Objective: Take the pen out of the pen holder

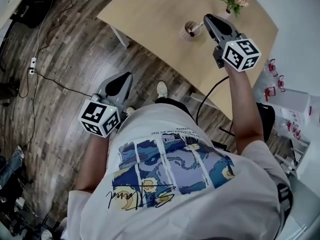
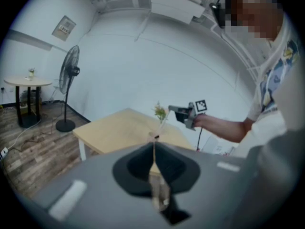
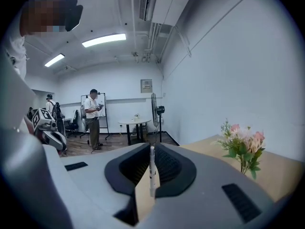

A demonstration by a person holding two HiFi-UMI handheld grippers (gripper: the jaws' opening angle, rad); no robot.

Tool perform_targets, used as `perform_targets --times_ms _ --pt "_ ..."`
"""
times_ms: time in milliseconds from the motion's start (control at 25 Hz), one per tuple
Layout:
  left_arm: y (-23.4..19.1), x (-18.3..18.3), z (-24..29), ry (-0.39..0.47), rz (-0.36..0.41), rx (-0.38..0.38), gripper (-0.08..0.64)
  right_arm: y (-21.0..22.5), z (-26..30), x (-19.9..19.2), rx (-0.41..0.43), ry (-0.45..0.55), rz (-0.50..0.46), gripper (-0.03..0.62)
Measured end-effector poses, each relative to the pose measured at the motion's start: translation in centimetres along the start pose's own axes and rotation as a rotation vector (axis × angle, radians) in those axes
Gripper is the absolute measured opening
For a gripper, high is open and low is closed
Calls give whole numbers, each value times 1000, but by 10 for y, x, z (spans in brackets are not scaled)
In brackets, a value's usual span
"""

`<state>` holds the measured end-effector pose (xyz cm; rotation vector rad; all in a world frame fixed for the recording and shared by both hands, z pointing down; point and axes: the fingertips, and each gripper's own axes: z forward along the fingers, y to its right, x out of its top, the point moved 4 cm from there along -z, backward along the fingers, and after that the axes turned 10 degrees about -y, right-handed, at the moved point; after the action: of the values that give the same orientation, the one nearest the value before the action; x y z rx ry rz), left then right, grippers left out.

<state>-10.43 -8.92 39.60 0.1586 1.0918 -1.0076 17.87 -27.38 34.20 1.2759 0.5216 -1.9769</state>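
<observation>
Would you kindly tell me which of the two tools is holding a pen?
The right tool, over the table: a white pen sits clamped between its jaws. The left tool is shut on nothing.

The person wears a white short-sleeved T-shirt point(image 1: 200, 209) with a print point(image 1: 175, 166) of swirling blue and yellow panels. Beside the print runs a black handwritten signature point(image 1: 137, 196). Beyond the print show dark trousers point(image 1: 172, 104) and a white shoe point(image 1: 161, 89). The left tongs point(image 1: 129, 75) and right tongs point(image 1: 206, 18) are grey shells with ribbed black pads point(image 3: 169, 166). Each is backed by a white cube point(image 1: 100, 118) of black square markers. A black cable point(image 1: 207, 95) runs between the right tongs and the print.
</observation>
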Motion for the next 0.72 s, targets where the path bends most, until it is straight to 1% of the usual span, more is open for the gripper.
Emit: perform_targets --times_ms 360,560,720 --pt "-7 -25 -41 18 3 -29 14 -80 -32 17 2 26 -57 28" --pt "-10 -39 -64 28 10 -39 14 -130 -47 15 18 30 -72 28" --pt "-13 -56 -85 30 7 -38 14 -171 -57 8 33 38 -60 28"
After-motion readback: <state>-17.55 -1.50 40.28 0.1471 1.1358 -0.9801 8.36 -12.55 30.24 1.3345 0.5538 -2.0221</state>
